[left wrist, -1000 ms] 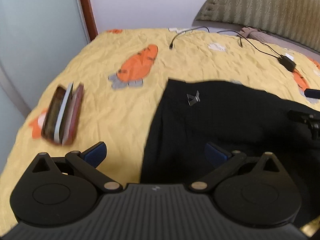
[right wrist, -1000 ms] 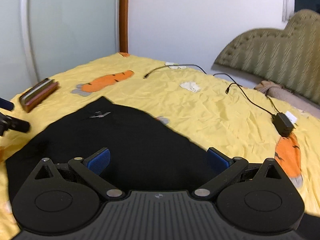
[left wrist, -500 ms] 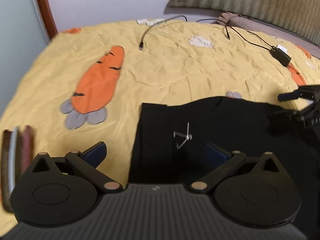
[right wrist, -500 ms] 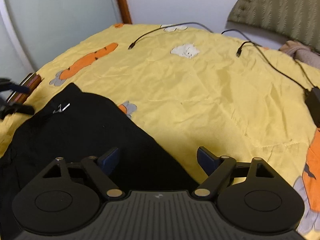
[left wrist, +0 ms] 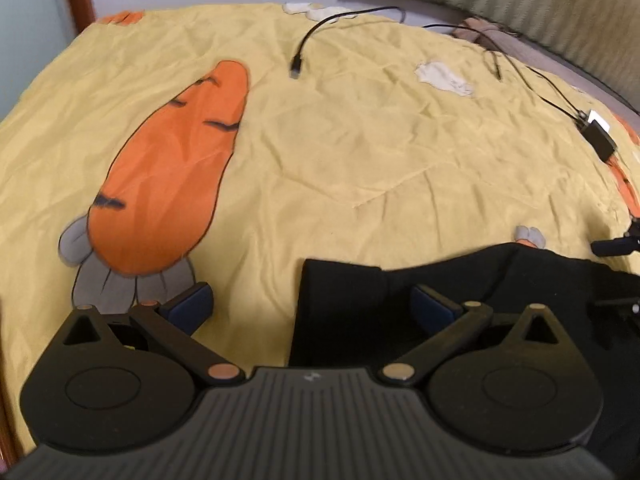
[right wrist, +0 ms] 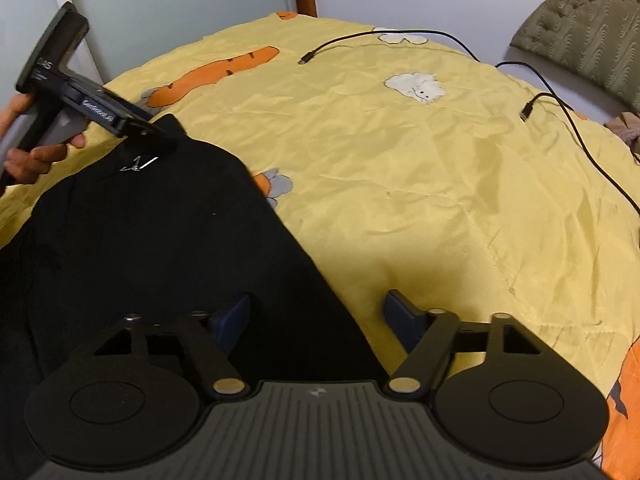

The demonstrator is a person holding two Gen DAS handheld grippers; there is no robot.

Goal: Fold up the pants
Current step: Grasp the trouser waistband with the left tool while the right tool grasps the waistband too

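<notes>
Black pants [right wrist: 160, 240] bear a logo [right wrist: 138, 163] only rightward; both grippers' fingers [left wrist: 188, 303] [right wrist: 402, 314] spread, ungrasping.

Partly legible white lettering on left tool [right wrist: 86, 110], small silver logo on pants [right wrist: 138, 163]

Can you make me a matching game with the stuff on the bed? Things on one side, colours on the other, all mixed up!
Things:
1. pants
2. carrot
3. sheet
4. headboard

Colours:
A. yellow
B. green
C. black
D. orange

Pairs: 1-C, 2-D, 3-A, 4-B
</notes>
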